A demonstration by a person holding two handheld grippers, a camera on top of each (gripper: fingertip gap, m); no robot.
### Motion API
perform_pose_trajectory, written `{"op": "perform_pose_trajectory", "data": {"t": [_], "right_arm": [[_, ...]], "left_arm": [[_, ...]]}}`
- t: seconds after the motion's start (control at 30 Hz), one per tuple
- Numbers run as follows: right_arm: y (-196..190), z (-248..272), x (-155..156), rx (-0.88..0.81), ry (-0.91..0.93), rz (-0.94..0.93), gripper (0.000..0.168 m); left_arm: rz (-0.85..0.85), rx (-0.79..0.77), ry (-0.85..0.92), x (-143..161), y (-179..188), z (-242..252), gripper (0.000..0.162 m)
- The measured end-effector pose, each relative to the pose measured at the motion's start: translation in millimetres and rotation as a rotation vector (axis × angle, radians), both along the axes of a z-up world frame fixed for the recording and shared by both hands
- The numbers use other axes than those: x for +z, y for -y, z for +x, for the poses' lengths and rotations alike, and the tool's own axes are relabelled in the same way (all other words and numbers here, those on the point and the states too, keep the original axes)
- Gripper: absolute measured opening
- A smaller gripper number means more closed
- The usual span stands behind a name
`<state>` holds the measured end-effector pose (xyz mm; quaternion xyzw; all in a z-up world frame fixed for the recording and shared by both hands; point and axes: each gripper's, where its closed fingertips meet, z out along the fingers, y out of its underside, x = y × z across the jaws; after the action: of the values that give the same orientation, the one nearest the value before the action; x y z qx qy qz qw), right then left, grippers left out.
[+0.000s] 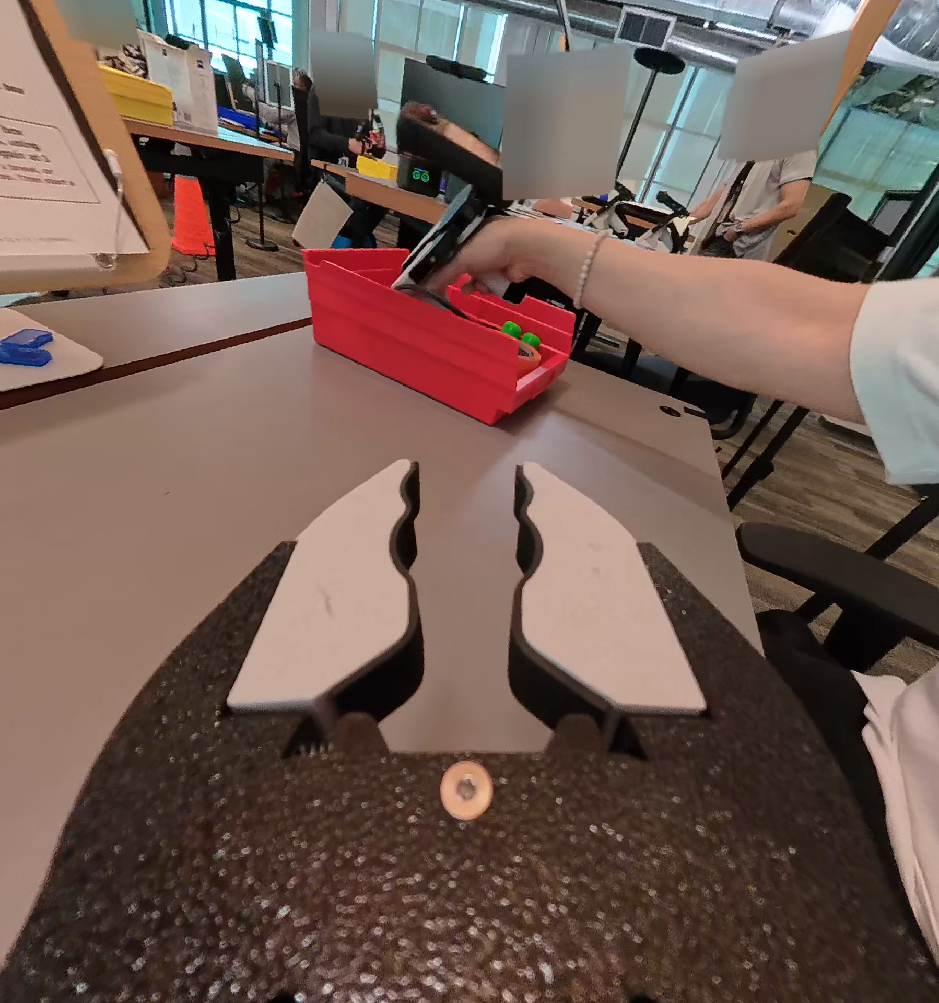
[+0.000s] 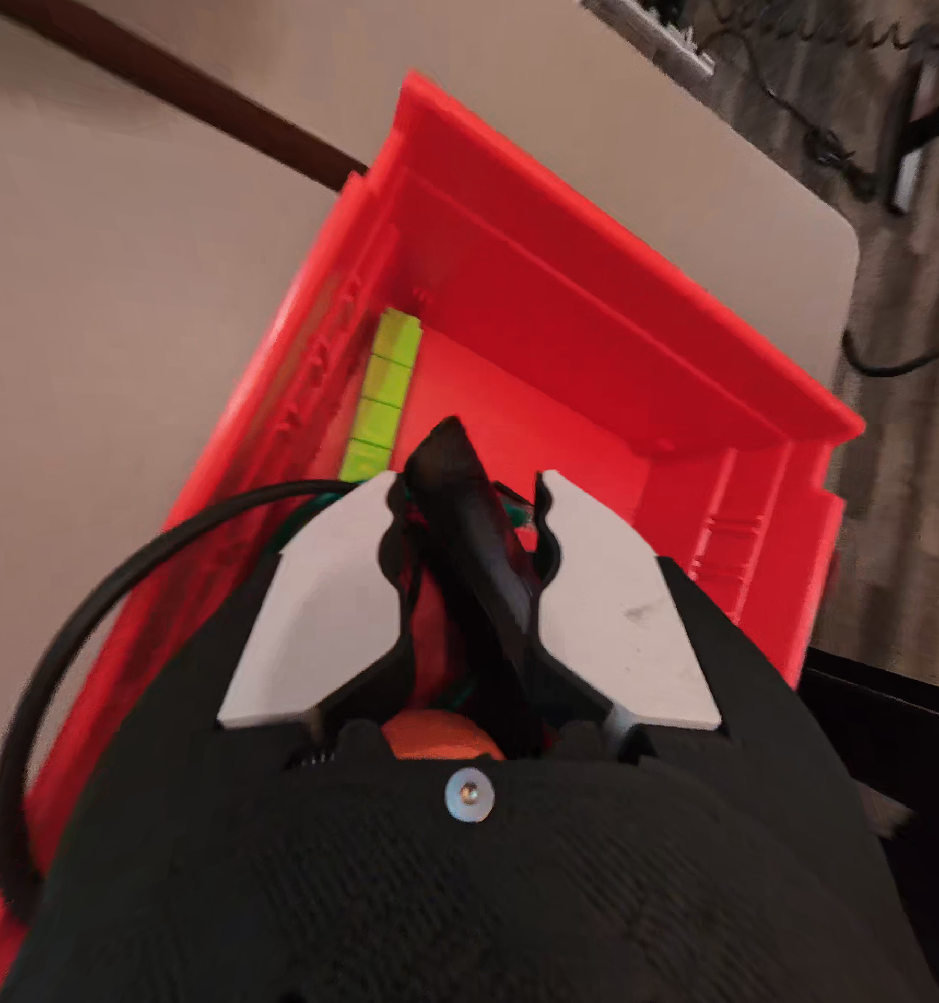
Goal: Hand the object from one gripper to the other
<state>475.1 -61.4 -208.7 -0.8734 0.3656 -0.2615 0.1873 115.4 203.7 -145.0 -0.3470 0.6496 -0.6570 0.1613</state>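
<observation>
Our right gripper [image 2: 464,488] reaches down into the red bin [image 2: 592,304], and between its fingers [image 2: 337,586] lies a dark, elongated object [image 2: 467,548], slanting across the gap. The frame is blurred, so we cannot tell whether the jaws press on it or merely flank it. A black cable [image 2: 76,613] loops out to the left over the bin's wall, something orange [image 2: 435,741] shows low between the fingers, and a row of yellow-green blocks [image 2: 388,391] lies along the left inner wall.

Our left gripper [image 1: 466,477] hangs above the grey table [image 1: 158,488] with its jaws parted and nothing between them. Farther off, a hand [image 1: 494,255] holds the other tool over the bin [image 1: 402,342], where green caps [image 1: 519,334] and an orange roll [image 1: 529,355] show at the near end.
</observation>
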Motion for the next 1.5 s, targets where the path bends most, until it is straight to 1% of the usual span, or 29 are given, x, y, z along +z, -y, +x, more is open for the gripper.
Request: {"op": "perform_pose_trajectory", "data": {"t": [0.07, 0.13, 0.23, 0.33, 0.43, 0.5, 0.53, 0.6, 0.7, 0.73, 0.8, 0.87, 0.97, 1.0, 1.03, 1.1, 1.13, 1.17, 1.2, 1.23, 1.27, 1.3, 1.4, 1.5], "right_arm": [[-6.0, 0.0, 12.0, -0.013, 0.024, 0.106, 0.068], [-14.4, -4.2, 28.7, 0.009, 0.047, 0.217, 0.09], [-21.5, -22.2, 60.0, 0.069, 0.121, 0.353, 0.102], [-22.0, -56.4, 77.8, 0.175, 0.177, 0.425, 0.107], [-13.5, -91.4, 77.6, 0.231, 0.185, 0.465, 0.108], [-5.8, -112.4, 76.3, 0.235, 0.192, 0.503, 0.107], [-1.9, -121.5, 76.3, 0.229, 0.203, 0.523, 0.106], [2.5, -137.8, 75.8, 0.217, 0.223, 0.566, 0.103], [1.2, -156.3, 72.4, 0.214, 0.229, 0.586, 0.102], [-0.2, -160.8, 72.0, 0.221, 0.237, 0.577, 0.102], [-3.7, -167.1, 73.4, 0.235, 0.253, 0.554, 0.102], [-5.3, -171.1, 76.1, 0.24, 0.264, 0.533, 0.102], [-8.1, -176.6, 80.3, 0.243, 0.258, 0.541, 0.102], [-9.7, -179.4, 80.5, 0.241, 0.244, 0.554, 0.102], [-11.1, -182.3, 80.6, 0.237, 0.235, 0.564, 0.101], [-15.9, -189.9, 80.0, 0.24, 0.221, 0.58, 0.101], [-19.7, -195.5, 78.5, 0.253, 0.202, 0.582, 0.101], [-23.3, -200.6, 76.7, 0.266, 0.185, 0.579, 0.101], [-26.4, -204.1, 75.8, 0.272, 0.18, 0.572, 0.101], [-29.7, -206.7, 75.4, 0.278, 0.183, 0.568, 0.101], [-34.3, -210.1, 74.7, 0.288, 0.179, 0.572, 0.1], [-40.3, -213.7, 73.9, 0.3, 0.167, 0.587, 0.099], [-58.0, -221.8, 72.3, 0.32, 0.125, 0.634, 0.098], [-69.6, -226.0, 79.3, 0.339, 0.134, 0.661, 0.097]], "left_arm": [[0.005, 0.023, -0.007, 0.3, -8.0, 0.0, 0.033], [0.006, 0.056, -0.02, 3.3, -20.9, -0.5, 0.033], [0.03, 0.162, -0.014, 12.1, -56.9, 1.2, 0.033], [0.085, 0.296, -0.008, 22.0, -111.0, 6.7, 0.033], [0.177, 0.404, -0.038, 28.6, -169.9, 14.7, 0.033], [0.258, 0.479, -0.125, 22.9, -211.6, 22.6, 0.034], [0.29, 0.527, -0.196, 17.0, -234.0, 28.3, 0.04], [0.302, 0.618, -0.35, 4.4, -272.1, 43.5, 0.06], [0.341, 0.639, -0.567, -25.1, -297.9, 71.0, 0.083], [0.371, 0.65, -0.65, -38.2, -304.7, 79.6, 0.09], [0.396, 0.643, -0.803, -58.5, -311.2, 94.8, 0.09], [0.365, 0.602, -0.905, -67.9, -309.2, 110.5, 0.09], [0.358, 0.558, -1.035, -80.7, -309.4, 130.0, 0.088], [0.375, 0.559, -1.076, -86.2, -311.8, 134.7, 0.079], [0.391, 0.559, -1.118, -93.1, -313.1, 138.2, 0.083], [0.407, 0.534, -1.202, -106.7, -310.2, 140.9, 0.08], [0.423, 0.53, -1.233, -112.0, -310.3, 140.6, 0.086], [0.467, 0.512, -1.285, -120.7, -309.4, 134.8, 0.088], [0.555, 0.493, -1.342, -131.7, -310.7, 124.4, 0.098], [0.679, 0.493, -1.36, -141.0, -315.6, 116.5, 0.105], [0.774, 0.504, -1.345, -144.6, -319.8, 115.1, 0.108], [0.807, 0.512, -1.337, -144.6, -321.3, 116.4, 0.108], [0.769, 0.537, -1.286, -144.6, -321.0, 120.8, 0.106], [0.765, 0.555, -1.239, -143.5, -321.7, 119.9, 0.104]]}}
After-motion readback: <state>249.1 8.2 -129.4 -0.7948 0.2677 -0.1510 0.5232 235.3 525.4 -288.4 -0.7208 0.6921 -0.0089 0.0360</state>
